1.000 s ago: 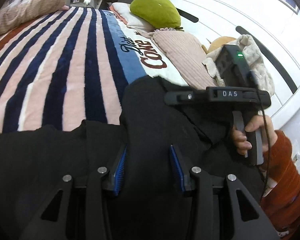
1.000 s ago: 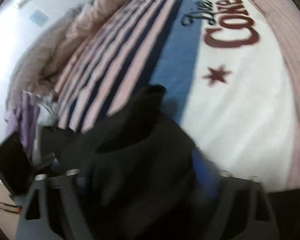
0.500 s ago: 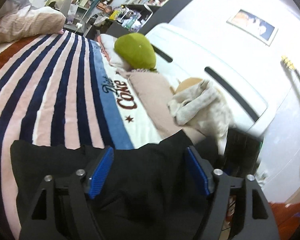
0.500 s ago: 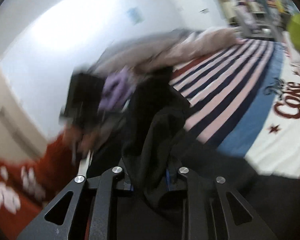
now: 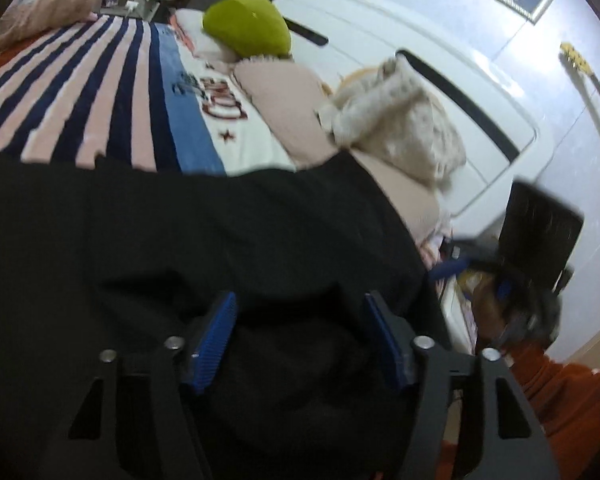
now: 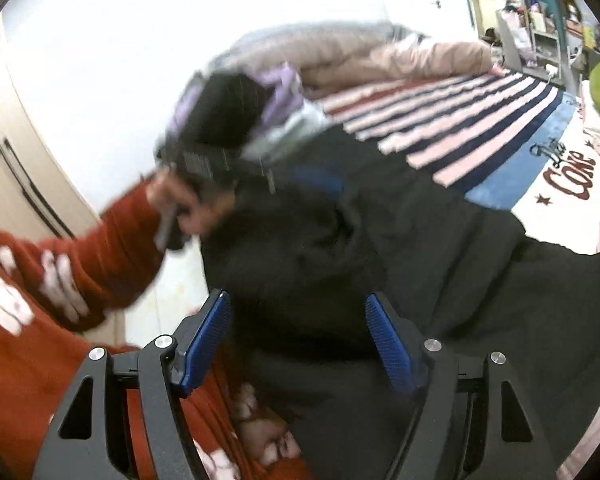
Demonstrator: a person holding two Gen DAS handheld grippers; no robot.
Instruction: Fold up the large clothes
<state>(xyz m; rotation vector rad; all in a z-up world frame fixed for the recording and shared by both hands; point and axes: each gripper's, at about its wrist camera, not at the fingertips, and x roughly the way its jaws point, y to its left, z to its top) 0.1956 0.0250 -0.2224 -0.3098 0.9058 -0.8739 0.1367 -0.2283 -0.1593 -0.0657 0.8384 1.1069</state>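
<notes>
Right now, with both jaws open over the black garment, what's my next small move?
Probably lower the left gripper and pinch the black garment's nearest fold. Both jaws stand apart, gripping nothing; the cloth lies bunched on the striped blanket.

1. The right gripper (image 6: 298, 340) released the black garment (image 6: 380, 240); its jaws opened and stood apart.
2. The left gripper (image 5: 300, 340) narrowed its jaws a little, not pressing the cloth.
3. The garment spread wider over the striped blanket (image 5: 80, 92).

Large black cloth garment (image 5: 220, 240); fleece blanket (image 5: 100, 92) striped navy and pink, blue band, white panel; round olive-green cushion (image 5: 248, 26); red knit sleeve (image 6: 80, 260), white motifs.
</notes>
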